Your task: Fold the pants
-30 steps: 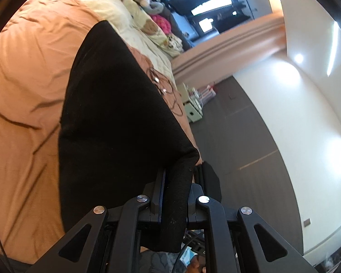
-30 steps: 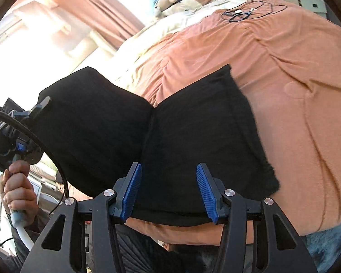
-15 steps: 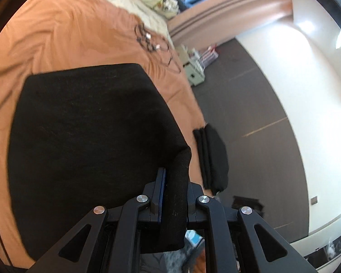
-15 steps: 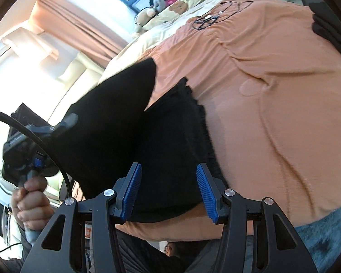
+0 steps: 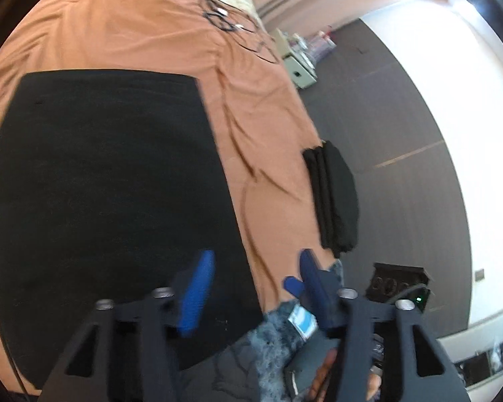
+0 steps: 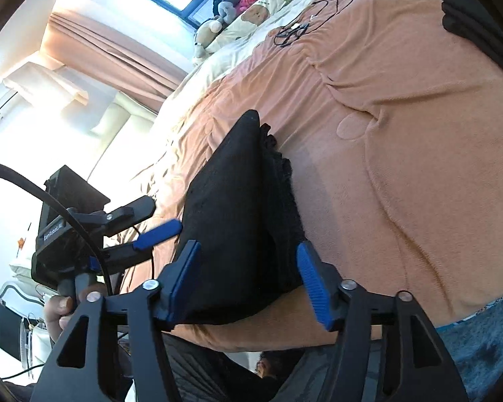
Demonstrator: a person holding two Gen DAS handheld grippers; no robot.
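A: Running left to right, what lies around?

B: In the left wrist view, the orange blanket [image 5: 144, 26] covers the bed, with a tangle of black cables [image 5: 224, 21] toward its far end. Right of that, at the bed's edge, sits a stack of folded dark clothes [image 5: 335, 197], then the grey floor [image 5: 385, 107] with a small pale cabinet [image 5: 298, 68]. In the right wrist view, a hand [image 6: 58, 311] at the left grips the handle of the left gripper [image 6: 151, 224]; stuffed toys [image 6: 218, 23] lie by the window.

A: Anything in the way?

B: No. The blanket around the garment lies bare.

A: And the pants?

B: The black pants [image 5: 107, 201] lie flat on the blanket, folded into a broad rectangle. The edges blur.

A: The tongs?

B: The left gripper [image 5: 251, 268] has just been opening; its blue pads stand wide over the pants' near corner, free of the cloth. The right gripper [image 6: 248, 271] has also just been widening, straddling the folded edge without pressing it.
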